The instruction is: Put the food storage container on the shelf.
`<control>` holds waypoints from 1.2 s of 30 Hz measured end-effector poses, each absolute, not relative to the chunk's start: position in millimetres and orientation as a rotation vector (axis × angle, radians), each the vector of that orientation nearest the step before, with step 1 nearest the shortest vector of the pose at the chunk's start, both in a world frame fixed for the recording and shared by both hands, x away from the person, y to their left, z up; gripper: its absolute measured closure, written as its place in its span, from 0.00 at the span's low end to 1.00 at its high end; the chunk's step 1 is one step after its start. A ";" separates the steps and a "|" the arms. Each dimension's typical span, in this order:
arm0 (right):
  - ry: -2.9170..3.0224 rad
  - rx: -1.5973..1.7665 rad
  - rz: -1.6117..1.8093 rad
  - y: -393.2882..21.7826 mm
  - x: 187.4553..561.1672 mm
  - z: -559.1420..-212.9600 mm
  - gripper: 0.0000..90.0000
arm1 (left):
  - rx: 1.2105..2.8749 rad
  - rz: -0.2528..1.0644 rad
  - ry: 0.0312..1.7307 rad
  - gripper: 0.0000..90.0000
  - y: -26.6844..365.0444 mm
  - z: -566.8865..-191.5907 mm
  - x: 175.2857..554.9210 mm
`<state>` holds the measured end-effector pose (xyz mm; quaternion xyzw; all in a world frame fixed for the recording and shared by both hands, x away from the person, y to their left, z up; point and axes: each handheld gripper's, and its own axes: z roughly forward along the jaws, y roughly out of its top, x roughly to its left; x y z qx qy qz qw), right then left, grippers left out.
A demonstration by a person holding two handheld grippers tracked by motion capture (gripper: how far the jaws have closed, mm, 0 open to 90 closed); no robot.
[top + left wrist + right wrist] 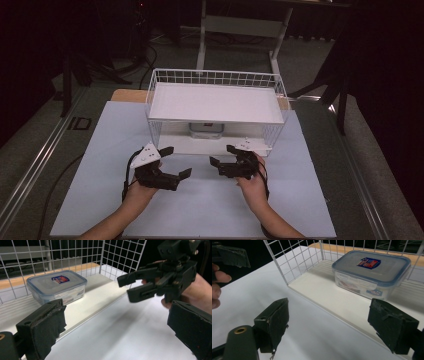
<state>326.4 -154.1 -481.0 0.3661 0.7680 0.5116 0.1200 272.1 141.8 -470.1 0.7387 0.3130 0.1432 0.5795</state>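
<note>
A clear plastic box with a blue-rimmed lid [206, 129] sits on the lower shelf of a white wire rack [215, 77]. The left gripper view has the box [57, 286] at its upper left, and in the right gripper view the box [372, 272] is at the upper right. My left gripper [176, 161] hovers over the white sheet in front of the rack's left half, open and holding nothing [117, 330]. My right gripper [222, 155] hangs just before the shelf's front edge, open, with nothing between its pads [332, 322]. The two grippers face each other a short way apart, as my right gripper [127, 287] appears in the left gripper view.
The rack has a flat white upper shelf [215, 102] above the box and wire walls at both sides and the back. A pale blue-white sheet [200, 205] covers the table in front of it. Dark floor, cables and a table frame [240, 30] lie beyond.
</note>
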 end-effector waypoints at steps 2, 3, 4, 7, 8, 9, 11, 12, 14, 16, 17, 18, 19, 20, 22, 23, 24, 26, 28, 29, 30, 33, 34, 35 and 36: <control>2.241 1.060 1.500 -159.5 322.7 -478.9 0.19 | 1.726 0.331 0.724 0.03 145.2 -470.5 270.0; 2.244 1.057 1.501 -162.0 321.1 -478.0 0.19 | 1.727 0.331 0.725 0.03 146.8 -470.8 269.2; 2.243 1.058 1.503 -164.5 319.2 -477.3 0.19 | 1.723 0.327 0.724 0.03 148.2 -471.3 268.5; 2.237 1.049 1.508 -172.4 313.1 -474.9 0.19 | 1.722 0.327 0.730 0.03 153.9 -473.4 266.4; 2.233 1.054 1.512 -175.3 310.8 -474.1 0.19 | 1.720 0.322 0.733 0.03 155.0 -473.9 266.0; 2.232 1.058 1.513 -177.6 309.3 -473.6 0.19 | 1.724 0.325 0.741 0.03 156.7 -474.9 265.1; 2.228 1.060 1.512 -181.3 307.1 -472.9 0.19 | 1.722 0.322 0.742 0.03 158.9 -476.3 264.2; 2.233 1.065 1.515 -185.7 305.2 -472.2 0.19 | 1.726 0.323 0.747 0.03 159.9 -476.7 263.5; 2.227 1.073 1.512 -190.8 302.6 -471.6 0.19 | 1.724 0.328 0.746 0.03 162.5 -477.8 261.6; 2.230 1.079 1.508 -196.3 299.4 -471.1 0.19 | 1.724 0.330 0.756 0.03 165.9 -478.4 259.5; 2.221 1.074 1.497 -198.7 297.3 -470.9 0.19 | 1.725 0.330 0.759 0.03 167.1 -478.6 258.8; 2.221 1.068 1.491 -200.6 295.9 -470.9 0.19 | 1.723 0.328 0.762 0.03 169.2 -479.1 257.7; 2.218 1.065 1.493 -204.0 293.4 -470.9 0.19 | 1.720 0.323 0.766 0.03 171.0 -479.6 256.7; 2.211 1.068 1.491 -206.5 291.0 -470.9 0.19 | 1.723 0.326 0.769 0.03 173.1 -480.4 255.7; 2.211 1.069 1.484 -211.1 287.1 -470.7 0.19 | 1.730 0.326 0.777 0.03 176.1 -481.8 254.3; 2.207 1.070 1.484 -213.3 285.4 -470.4 0.19 | 1.728 0.319 0.780 0.03 177.9 -482.7 253.7; 2.205 1.069 1.481 -215.6 283.7 -470.1 0.19 | 1.732 0.319 0.788 0.03 179.4 -483.6 253.1; 2.205 1.068 1.479 -220.1 279.7 -469.4 0.19 | 1.731 0.316 0.791 0.03 182.8 -485.0 251.4; 2.198 1.060 1.477 -222.5 277.3 -469.2 0.19 | 1.732 0.318 0.796 0.03 184.8 -486.2 249.9; 2.190 1.058 1.480 -226.1 274.0 -469.0 0.19 | 1.728 0.317 0.799 0.03 186.9 -487.9 248.5; 2.181 1.059 1.487 -229.6 270.7 -468.6 0.19 | 1.733 0.312 0.807 0.03 188.3 -489.1 247.9; 2.179 1.068 1.488 -234.6 265.1 -468.6 0.19 | 1.730 0.304 0.821 0.03 192.4 -492.4 245.5; 2.182 1.067 1.485 -235.5 263.6 -468.9 0.19 | 1.728 0.305 0.821 0.03 193.3 -492.7 244.7; 2.186 1.066 1.486 -236.1 262.5 -469.1 0.19 | 1.726 0.307 0.820 0.03 194.4 -493.0 243.5; 2.188 1.068 1.482 -237.1 261.1 -469.3 0.19 | 1.727 0.307 0.821 0.03 195.4 -493.3 242.3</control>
